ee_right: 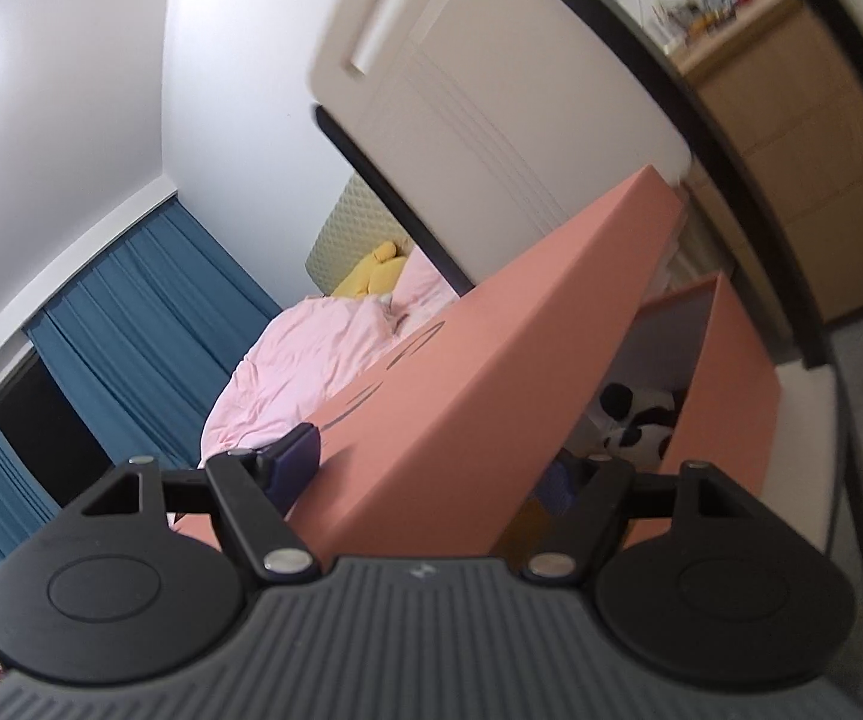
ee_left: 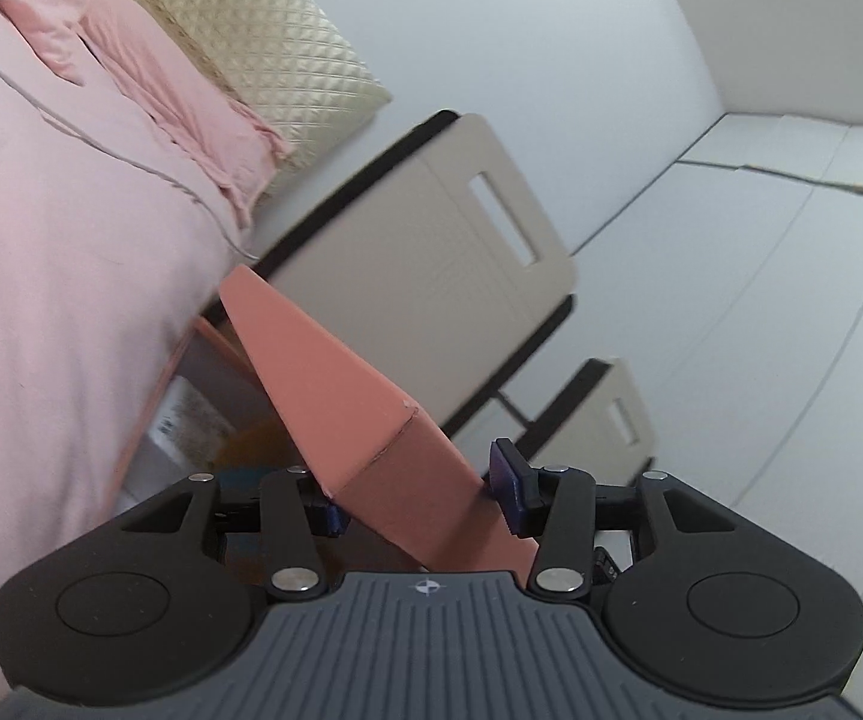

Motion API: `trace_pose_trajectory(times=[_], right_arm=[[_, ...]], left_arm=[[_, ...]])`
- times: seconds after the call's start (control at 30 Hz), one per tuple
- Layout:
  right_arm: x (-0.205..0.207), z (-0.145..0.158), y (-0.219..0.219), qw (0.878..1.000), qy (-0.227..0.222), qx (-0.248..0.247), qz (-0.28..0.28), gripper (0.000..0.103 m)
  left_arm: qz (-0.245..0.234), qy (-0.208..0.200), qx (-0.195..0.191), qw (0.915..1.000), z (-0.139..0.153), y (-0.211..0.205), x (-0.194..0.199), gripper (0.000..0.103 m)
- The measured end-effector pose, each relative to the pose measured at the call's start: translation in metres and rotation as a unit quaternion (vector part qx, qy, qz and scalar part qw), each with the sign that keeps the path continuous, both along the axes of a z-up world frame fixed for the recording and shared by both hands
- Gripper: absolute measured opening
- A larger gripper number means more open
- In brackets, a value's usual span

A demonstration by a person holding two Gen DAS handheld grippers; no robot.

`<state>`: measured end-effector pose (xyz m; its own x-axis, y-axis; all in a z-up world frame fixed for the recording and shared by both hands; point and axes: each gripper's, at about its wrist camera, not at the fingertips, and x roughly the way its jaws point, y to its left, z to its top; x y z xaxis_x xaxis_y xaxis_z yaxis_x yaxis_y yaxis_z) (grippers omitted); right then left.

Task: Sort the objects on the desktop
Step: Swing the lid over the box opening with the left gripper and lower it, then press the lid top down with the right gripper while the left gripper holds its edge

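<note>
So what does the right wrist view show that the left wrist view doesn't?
Only the right wrist view shows blue curtains, a yellow plush toy on the bed, a black and white plush toy inside the box, and a wooden dresser. Only the left wrist view shows a second chair and the folded pink blanket. Both show the pink lid pinched by a gripper, the open pink box, the pink bed and a beige chair back.

Pink box (ee_right: 725, 384) atop a white-seated chair (ee_right: 809, 420), toys inside.
</note>
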<state>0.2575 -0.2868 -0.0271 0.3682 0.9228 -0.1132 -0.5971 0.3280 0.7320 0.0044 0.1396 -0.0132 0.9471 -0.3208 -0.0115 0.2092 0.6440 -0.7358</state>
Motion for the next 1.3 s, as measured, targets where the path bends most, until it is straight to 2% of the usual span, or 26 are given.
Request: trace_pose_trajectory(times=[0.17,0.27,0.4,0.47,0.57,0.63,0.77,0.87,0.93,1.07,1.13,1.3], right_arm=[[0.018,-0.038,0.007,0.999,0.029,0.017,0.004,0.074],[0.021,-0.045,0.007,0.999,0.026,0.026,-0.009,0.074],[0.015,-0.052,0.008,0.999,0.022,0.027,-0.022,0.074],[0.012,-0.053,0.01,0.999,0.019,0.026,-0.031,0.071],[0.007,-0.052,0.015,0.999,0.013,0.02,-0.046,0.069],[0.004,-0.053,0.016,0.998,0.01,0.017,-0.057,0.067],[0.001,-0.059,0.009,0.996,0.022,0.031,-0.083,0.064],[-0.003,-0.059,0.012,0.995,0.019,0.027,-0.095,0.063],[-0.008,-0.06,0.013,0.994,0.018,0.029,-0.103,0.063],[-0.019,-0.059,0.009,0.994,0.013,0.028,-0.109,0.065],[-0.026,-0.058,0.006,0.994,0.013,0.03,-0.107,0.071],[-0.046,-0.056,0.0,0.992,0.015,0.015,-0.125,0.082]], left_arm=[[0.013,0.014,0.036,0.9992,-0.001,-0.003,0.011,0.053],[0.015,0.025,0.054,0.9981,-0.002,-0.008,0.013,0.056],[0.02,0.053,0.091,0.9943,-0.003,-0.018,0.013,0.069],[0.025,0.061,0.094,0.9934,-0.007,-0.019,0.01,0.073],[0.037,0.084,0.111,0.9895,-0.014,-0.026,0.008,0.083],[0.028,0.099,0.105,0.9891,-0.021,-0.029,0.011,0.088],[0.038,0.08,0.063,0.9941,-0.03,-0.025,0.004,0.089],[0.072,0.053,0.051,0.9947,-0.037,-0.026,-0.004,0.089],[0.095,0.031,0.06,0.9931,-0.042,-0.034,-0.009,0.088],[0.127,0.007,0.105,0.9864,-0.048,-0.051,-0.013,0.088],[0.137,-0.005,0.115,0.9838,-0.049,-0.056,-0.014,0.088],[0.143,-0.02,0.097,0.9848,-0.052,-0.054,-0.017,0.087]])
